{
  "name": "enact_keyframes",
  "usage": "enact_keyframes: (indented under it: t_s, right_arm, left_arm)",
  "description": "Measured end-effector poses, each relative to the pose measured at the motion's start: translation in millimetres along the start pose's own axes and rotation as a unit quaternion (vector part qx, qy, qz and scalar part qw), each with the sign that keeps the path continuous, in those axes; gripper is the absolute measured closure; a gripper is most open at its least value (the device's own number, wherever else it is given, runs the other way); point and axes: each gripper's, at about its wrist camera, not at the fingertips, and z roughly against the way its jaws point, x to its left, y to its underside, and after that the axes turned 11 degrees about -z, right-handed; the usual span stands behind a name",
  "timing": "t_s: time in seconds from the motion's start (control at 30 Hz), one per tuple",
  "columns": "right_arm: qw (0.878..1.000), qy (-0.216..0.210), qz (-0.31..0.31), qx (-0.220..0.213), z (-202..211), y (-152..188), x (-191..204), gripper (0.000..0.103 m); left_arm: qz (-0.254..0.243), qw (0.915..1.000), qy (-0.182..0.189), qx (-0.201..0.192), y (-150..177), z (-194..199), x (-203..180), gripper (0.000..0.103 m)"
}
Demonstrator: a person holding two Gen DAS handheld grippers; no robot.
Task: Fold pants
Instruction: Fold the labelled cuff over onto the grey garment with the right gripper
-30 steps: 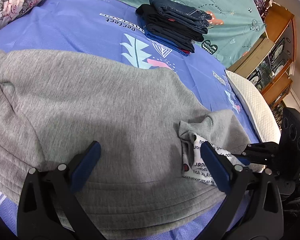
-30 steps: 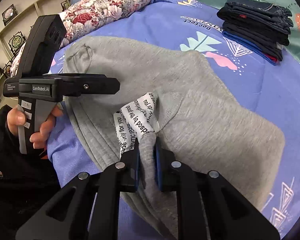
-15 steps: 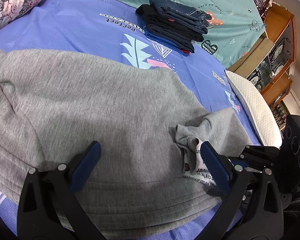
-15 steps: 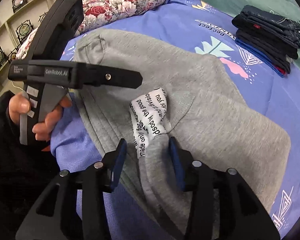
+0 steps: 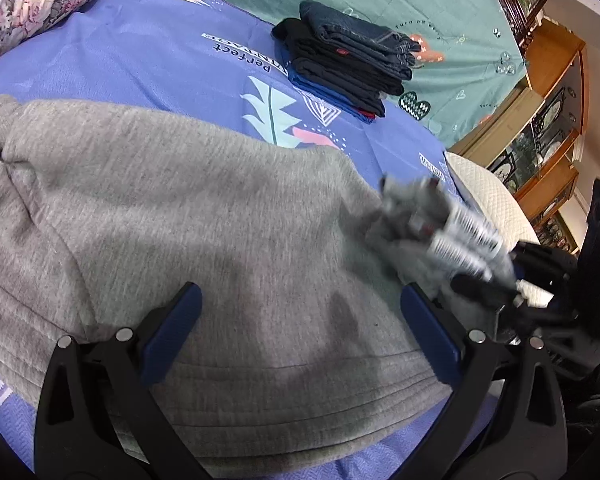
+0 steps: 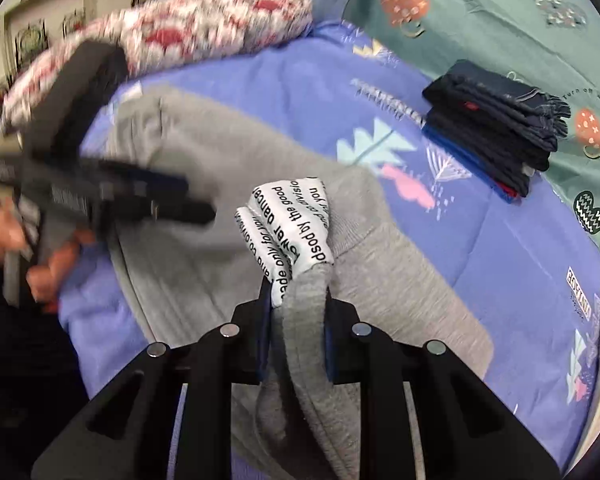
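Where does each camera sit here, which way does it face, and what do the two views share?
Left wrist: on the left gripper, angled down over the grey pants; its own open fingers show, and the right gripper at the right edge.
Right wrist: on the right gripper, looking down its fingers clamped on the pants' cuff; the left gripper and a hand show at left.
Shared: pants, blue bedspread, stack of folded dark pants.
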Motion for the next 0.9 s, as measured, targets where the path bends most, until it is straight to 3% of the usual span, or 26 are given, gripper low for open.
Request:
enact_keyframes:
  t_s: [0.1,0.2,0.23,0.27,0.33,0.4,0.5,0.57,0.6,0.67,0.7,0.73,0.77,0.9]
  right_arm:
    - [0.999,-0.038,-0.014,-0.014,-4,-18,5,0.082]
    - [0.997,-0.070,-0.006,0.032,-44,-11,23,0.080]
    - [0.996,-0.075,0.001,0.057,-63,1,30,0.074]
    - [0.996,-0.075,0.008,0.046,-66,7,32,0.072]
    - [0.996,-0.075,0.010,0.035,-55,8,32,0.064]
    - [0.993,-0.109,-0.018,0.051,-41,5,24,0.042]
    - [0.985,-0.158,-0.049,0.055,0,7,9,0.042]
    - [0.987,-0.143,-0.059,0.030,35,12,-7,0.042]
    - [0.990,-0.123,-0.072,0.019,49,14,-21,0.043]
    - [0.989,-0.091,-0.112,0.023,59,22,-53,0.057]
    - [0.987,-0.085,-0.127,0.044,54,30,-65,0.079]
    - [0.986,-0.077,-0.128,0.079,42,39,-69,0.089]
    - [0.981,-0.063,-0.113,0.142,17,60,-67,0.089]
    - [0.982,-0.073,-0.126,0.121,19,66,-73,0.088]
  left_arm:
    - [0.022,0.9992,0.004,-0.033,1,12,8,0.002]
    - [0.045,0.9974,0.003,-0.057,3,20,17,0.002]
    - [0.049,0.9973,-0.001,-0.054,3,20,19,0.002]
    - [0.047,0.9977,-0.006,-0.049,2,18,18,0.002]
    - [0.032,0.9985,-0.030,-0.033,0,12,13,0.002]
    - [0.017,0.9981,-0.059,-0.011,-2,4,7,0.002]
    - [0.006,0.9967,-0.080,0.009,-3,-3,3,0.002]
    - [0.004,0.9962,-0.086,0.016,-2,-5,4,0.002]
    - [0.002,0.9957,-0.090,0.020,-3,-6,3,0.002]
    - [-0.007,0.9944,-0.102,0.029,-3,-10,0,0.002]
    - [-0.011,0.9936,-0.108,0.033,-3,-11,-1,0.002]
    - [-0.015,0.9928,-0.113,0.036,-3,-12,-2,0.002]
    - [-0.018,0.9919,-0.120,0.038,-3,-11,-3,0.002]
    - [0.017,0.9945,-0.104,0.000,-7,14,-6,0.002]
